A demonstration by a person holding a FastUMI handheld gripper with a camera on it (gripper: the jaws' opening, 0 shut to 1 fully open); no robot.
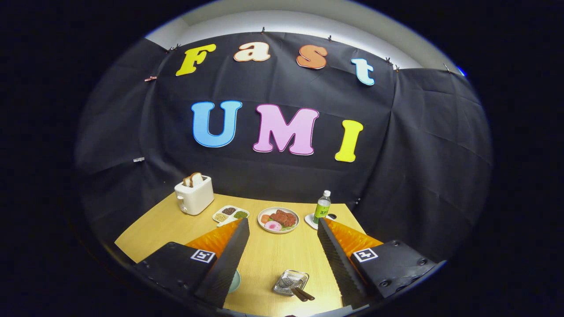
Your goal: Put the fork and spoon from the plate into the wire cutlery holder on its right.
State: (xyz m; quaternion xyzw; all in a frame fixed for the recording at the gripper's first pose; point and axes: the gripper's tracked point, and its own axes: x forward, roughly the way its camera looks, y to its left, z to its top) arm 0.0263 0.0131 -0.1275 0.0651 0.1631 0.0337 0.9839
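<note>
Gripper view: gripper (pixel 282 246) spread wide, holding nothing, above wooden table (pixel 273 259). Wire cutlery holder (pixel 291 281) between fingers at 6 o'clock — dark utensil handles (pixel 302 294) poke from it. Plate edge (pixel 235 281) behind left finger. Beyond at 12 o'clock — food plate (pixel 278 219), bottle (pixel 322 207), toaster (pixel 194 194).

Pale wood-grain table (pixel 269 259), white toaster (pixel 194 195), green bottle (pixel 322 208) with white cap, silver wire cutlery holder (pixel 290 282)
</note>
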